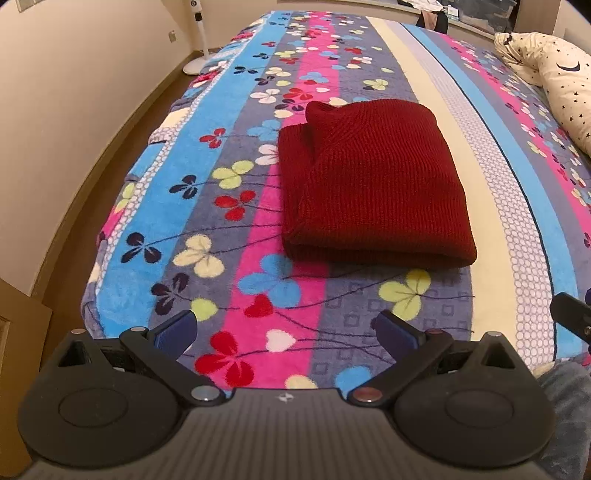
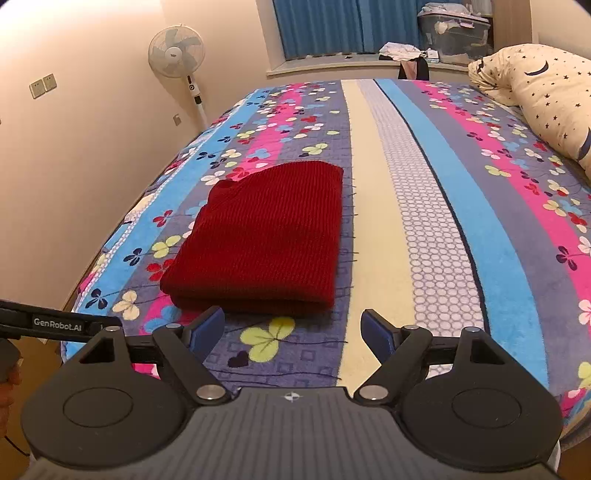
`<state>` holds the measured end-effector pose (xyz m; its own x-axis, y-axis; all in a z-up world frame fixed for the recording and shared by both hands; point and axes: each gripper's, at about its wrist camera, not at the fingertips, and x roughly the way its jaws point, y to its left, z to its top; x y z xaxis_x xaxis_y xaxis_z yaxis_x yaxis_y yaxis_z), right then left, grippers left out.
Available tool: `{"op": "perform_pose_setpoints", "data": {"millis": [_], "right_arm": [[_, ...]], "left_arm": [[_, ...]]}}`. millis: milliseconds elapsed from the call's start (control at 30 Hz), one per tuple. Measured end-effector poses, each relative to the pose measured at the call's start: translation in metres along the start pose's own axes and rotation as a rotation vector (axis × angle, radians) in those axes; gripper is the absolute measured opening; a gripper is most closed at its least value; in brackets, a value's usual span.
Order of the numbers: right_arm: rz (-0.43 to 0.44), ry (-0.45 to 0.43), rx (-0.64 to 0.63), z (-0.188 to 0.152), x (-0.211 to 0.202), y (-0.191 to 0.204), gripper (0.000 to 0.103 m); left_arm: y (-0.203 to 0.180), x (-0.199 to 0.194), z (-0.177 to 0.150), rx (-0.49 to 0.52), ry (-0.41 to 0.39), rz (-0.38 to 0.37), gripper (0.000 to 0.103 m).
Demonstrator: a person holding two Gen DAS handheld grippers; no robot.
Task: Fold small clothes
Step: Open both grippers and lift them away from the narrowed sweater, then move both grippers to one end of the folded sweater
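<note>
A dark red knitted sweater (image 1: 373, 181) lies folded into a neat rectangle on the bed's striped floral blanket (image 1: 236, 258). It also shows in the right wrist view (image 2: 262, 240). My left gripper (image 1: 284, 325) is open and empty, held back from the sweater's near folded edge, above the blanket. My right gripper (image 2: 293, 328) is open and empty, just short of the sweater's near edge. The right gripper's side (image 1: 572, 317) shows at the right edge of the left wrist view. The left gripper's body (image 2: 55, 325) shows at the left edge of the right wrist view.
A cream pillow with stars (image 2: 546, 96) lies at the bed's right. A standing fan (image 2: 177, 51) stands by the left wall. A windowsill with clothes and a storage box (image 2: 454, 33) lies beyond the bed. The bed's left edge drops to the wooden floor (image 1: 122, 147).
</note>
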<state>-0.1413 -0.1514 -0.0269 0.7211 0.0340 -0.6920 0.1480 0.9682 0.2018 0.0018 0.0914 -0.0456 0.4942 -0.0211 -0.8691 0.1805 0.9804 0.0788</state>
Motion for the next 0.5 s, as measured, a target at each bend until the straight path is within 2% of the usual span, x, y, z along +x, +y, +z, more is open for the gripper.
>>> {"op": "perform_pose_setpoints", "data": {"millis": [367, 500], "right_arm": [[-0.002, 0.039, 0.016, 0.020, 0.032, -0.015, 0.082], [0.003, 0.070, 0.040, 0.022, 0.048, -0.022, 0.082]], "left_arm": [[-0.008, 0.036, 0.026, -0.026, 0.064, 0.022, 0.103], [-0.007, 0.054, 0.035, -0.072, 0.093, 0.036, 0.103]]}}
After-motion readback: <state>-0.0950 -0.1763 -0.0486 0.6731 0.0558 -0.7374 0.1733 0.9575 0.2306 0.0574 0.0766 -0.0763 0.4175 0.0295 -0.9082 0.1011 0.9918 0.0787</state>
